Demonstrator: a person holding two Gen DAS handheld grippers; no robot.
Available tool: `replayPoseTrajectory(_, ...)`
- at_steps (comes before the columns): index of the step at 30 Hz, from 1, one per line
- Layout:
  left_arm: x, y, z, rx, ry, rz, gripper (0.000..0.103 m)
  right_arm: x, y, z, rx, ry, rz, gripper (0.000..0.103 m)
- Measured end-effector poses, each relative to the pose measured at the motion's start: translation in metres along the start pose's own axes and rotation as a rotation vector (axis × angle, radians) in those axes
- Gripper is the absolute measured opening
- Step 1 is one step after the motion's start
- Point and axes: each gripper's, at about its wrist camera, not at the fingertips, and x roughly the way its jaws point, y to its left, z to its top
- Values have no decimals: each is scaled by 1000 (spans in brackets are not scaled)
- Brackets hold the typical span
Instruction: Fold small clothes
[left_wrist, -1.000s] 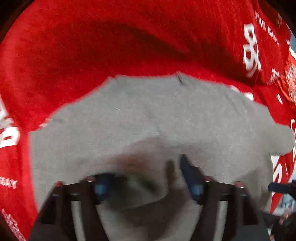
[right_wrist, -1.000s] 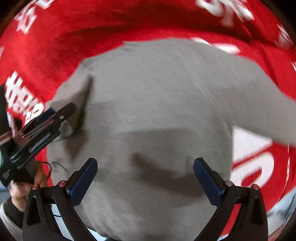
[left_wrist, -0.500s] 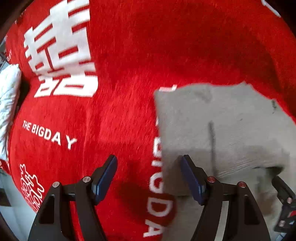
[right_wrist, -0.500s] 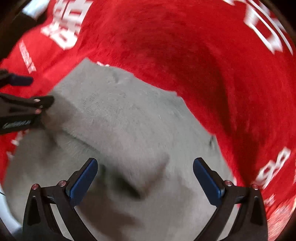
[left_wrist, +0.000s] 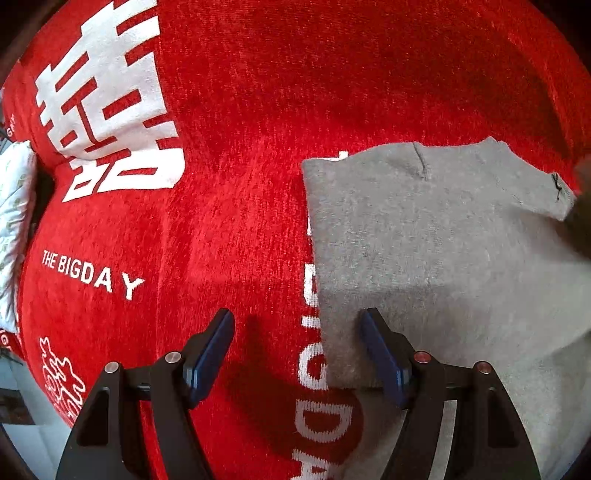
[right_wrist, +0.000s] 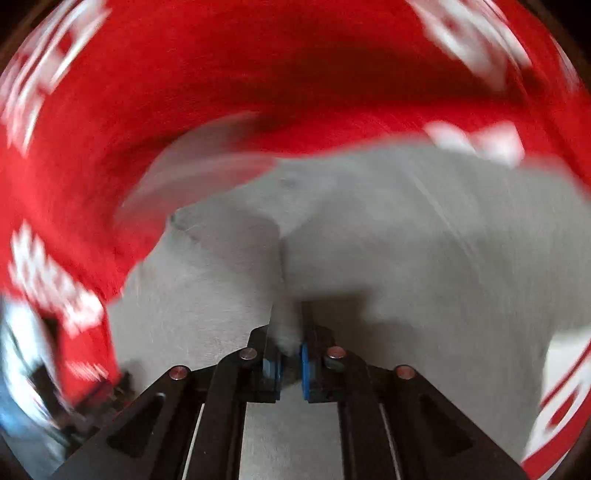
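Note:
A small grey garment (left_wrist: 436, 251) lies on a red blanket (left_wrist: 236, 206) with white lettering. In the left wrist view its straight left edge runs down between my fingers. My left gripper (left_wrist: 297, 332) is open and empty, with the right finger over the grey cloth and the left finger over the red blanket. In the right wrist view, which is motion-blurred, my right gripper (right_wrist: 288, 332) is shut on a pinched fold of the grey garment (right_wrist: 406, 258), and the cloth rises in a ridge from the pads.
The red blanket covers nearly all of both views (right_wrist: 221, 92). A white patterned cloth (left_wrist: 14, 206) lies at the blanket's far left edge. Pale floor shows at the lower left corner in both views.
My left gripper let go of the grey cloth, opened and shifted left to the garment's edge. My right gripper went from wide open to shut on a fold of the garment and is moving fast.

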Motion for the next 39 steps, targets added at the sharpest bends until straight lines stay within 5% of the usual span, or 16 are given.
replayPoseTrajectory(4, 1, -1, 2, 6, 2, 10, 73, -5, -52, -8, 275, 28, 134, 37)
replayPoseTrajectory(7, 1, 6, 7, -17, 28, -20, 73, -13, -57, -9, 312, 27, 174, 55)
replayPoseTrajectory(15, 26, 39, 52, -156, 111, -196, 73, -13, -60, 6, 312, 21, 148, 54)
replayPoseTrajectory(17, 38, 38, 60, -168, 140, -219, 73, -7, -55, 6, 289, 33, 114, 14)
replayPoseTrajectory(18, 44, 35, 64, -162, 151, -225, 71, -7, -52, 8, 262, 41, 92, 8)
replayPoseTrajectory(21, 42, 29, 68, -127, 114, -238, 37, -15, -43, 8, 165, 27, 49, 8)
replayPoseTrajectory(26, 40, 28, 65, -87, 76, -167, 37, -11, -47, 1, 69, 34, -115, 10)
replayPoseTrajectory(35, 5, 37, 38, -48, 51, -94, 37, -39, -72, -18, 167, 75, -139, 16)
replayPoseTrajectory(38, -11, 35, 22, -37, 55, -115, 39, -51, -69, -29, 139, 96, -121, 40)
replayPoseTrajectory(39, -17, 32, 15, -39, 54, -127, 50, -54, -67, -33, 130, 104, -119, 54)
